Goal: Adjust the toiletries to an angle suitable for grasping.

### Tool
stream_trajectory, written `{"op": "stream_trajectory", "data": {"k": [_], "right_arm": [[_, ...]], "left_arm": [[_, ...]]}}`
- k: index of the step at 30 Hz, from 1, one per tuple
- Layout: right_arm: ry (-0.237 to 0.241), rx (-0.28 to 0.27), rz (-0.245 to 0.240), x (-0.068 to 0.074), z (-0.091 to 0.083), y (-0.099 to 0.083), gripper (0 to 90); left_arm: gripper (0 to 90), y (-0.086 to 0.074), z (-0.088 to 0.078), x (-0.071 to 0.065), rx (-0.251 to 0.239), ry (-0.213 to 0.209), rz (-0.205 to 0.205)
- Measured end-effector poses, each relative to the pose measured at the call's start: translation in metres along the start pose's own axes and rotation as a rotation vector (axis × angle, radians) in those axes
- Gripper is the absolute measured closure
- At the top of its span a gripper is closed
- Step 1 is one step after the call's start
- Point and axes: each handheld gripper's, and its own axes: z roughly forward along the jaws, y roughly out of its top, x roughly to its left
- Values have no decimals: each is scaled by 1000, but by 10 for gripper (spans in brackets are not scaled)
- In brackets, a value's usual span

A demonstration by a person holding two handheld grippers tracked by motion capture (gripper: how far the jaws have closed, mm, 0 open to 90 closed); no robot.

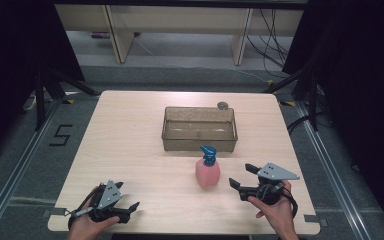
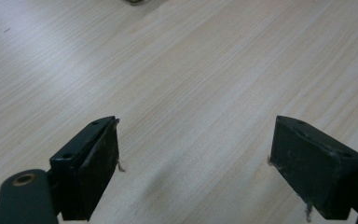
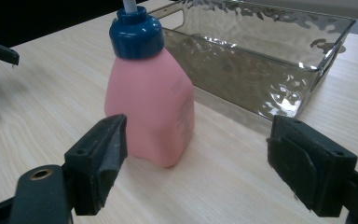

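High view shows a pale wooden surface (image 1: 130,145) with rounded corners, standing on a grey carpet floor (image 1: 25,165); a black mark like the number 5 (image 1: 60,135) is on the floor at the left side. Behind the surface are light wooden furniture legs (image 1: 117,35) and some cables (image 1: 275,45), and dark curtains close both sides of the room.

A clear rectangular tray (image 1: 200,141) sits a little beyond the centre, with a small round object (image 1: 223,105) just behind its far right corner. The left half of the surface is bare wood, so there is much open room there, and the near edge is free between the two hands.

The pink bottle (image 1: 208,172) with a blue cap stands upright just in front of the tray, near but apart from it. In the right gripper view the bottle (image 3: 149,112) has a smooth body, wider at the bottom.

The right gripper (image 1: 241,176) has its fingers spread wide and points at the bottle from its right without touching it. The left gripper (image 1: 129,209) rests at the near left corner, fingers also wide apart with nothing between them.
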Motion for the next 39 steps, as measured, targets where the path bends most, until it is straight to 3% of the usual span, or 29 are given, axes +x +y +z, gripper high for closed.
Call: {"op": "stream_trajectory", "data": {"k": [2, 4, 5, 6, 7, 10, 11, 16, 21, 22, 23, 26, 27, 32, 33, 36, 37, 38, 39], "right_arm": [[-2, -19, -24, -1, 3, 1, 211], [11, -15, 5, 2, 4, 2, 213], [6, -6, -18, 0, 4, 3, 213], [11, -2, -7, 2, 5, 4, 213], [11, -10, -29, 1, 6, 5, 214], [12, -15, -30, 3, 7, 6, 217], [29, -5, -16, 4, 8, 7, 217], [23, -22, -43, 5, 11, 9, 217], [36, -20, -33, 8, 12, 14, 216], [36, -20, -33, 8, 12, 14, 216], [29, -30, -63, 6, 12, 16, 217], [45, -29, -48, 7, 13, 18, 215], [38, -46, -55, 7, 12, 19, 216], [52, -29, -55, 8, 14, 20, 215], [50, -38, -65, 9, 16, 21, 215], [54, -40, -76, 9, 18, 23, 215], [61, -46, -58, 11, 20, 24, 215], [49, -44, -84, 10, 20, 25, 215], [61, -41, -82, 10, 23, 28, 215]], "left_arm": [[149, 0, 0, 0, 0, 1, 2], [150, 0, 0, 0, 0, -1, -1], [149, 0, -1, 1, 9, 1, 12], [150, 0, -1, 1, 9, 1, 13], [150, 0, -1, 1, 9, 0, 11], [150, 0, -1, 1, 8, 9, -3], [149, 0, -1, 2, 13, 10, 19], [149, -1, 1, 1, 3, 0, 1], [149, 1, 0, 4, 28, 7, 35], [150, 1, 0, 4, 28, 7, 35], [149, 1, 0, 4, 20, 12, 29], [149, 2, 1, 3, 16, 2, 8], [150, 2, 1, 3, 18, 13, 31], [150, 2, 1, 4, 26, 6, 35], [149, 3, -1, 7, 60, 4, 78], [150, 3, -1, 7, 55, 6, 73], [150, 3, -1, 7, 53, 4, 72], [150, 2, 1, 4, 21, 6, 15], [149, 3, 1, 4, 22, 15, 34]]}}
